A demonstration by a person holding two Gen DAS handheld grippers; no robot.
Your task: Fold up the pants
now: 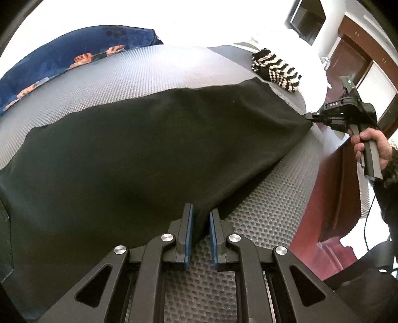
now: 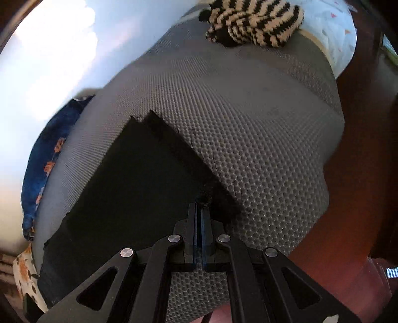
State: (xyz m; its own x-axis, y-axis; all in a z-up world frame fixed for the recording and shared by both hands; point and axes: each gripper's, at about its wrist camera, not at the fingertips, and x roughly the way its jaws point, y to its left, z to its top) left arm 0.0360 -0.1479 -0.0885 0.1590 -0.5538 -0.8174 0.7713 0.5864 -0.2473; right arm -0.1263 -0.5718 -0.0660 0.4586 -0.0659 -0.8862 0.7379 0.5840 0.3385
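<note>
I judge the fold barely begun: black pants [image 1: 139,154] lie spread on the grey mat [image 1: 139,74], my right hand-held gripper [image 2: 201,206] pinching one corner, my left hand-held gripper [image 1: 201,216] parted around another edge.

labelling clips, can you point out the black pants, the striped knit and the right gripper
black pants [image 1: 129,154], left wrist view, middle of the spread cloth
striped knit [image 2: 258,22], right wrist view, centre of the bundle
right gripper [image 2: 200,206], right wrist view, between fingertips
</note>
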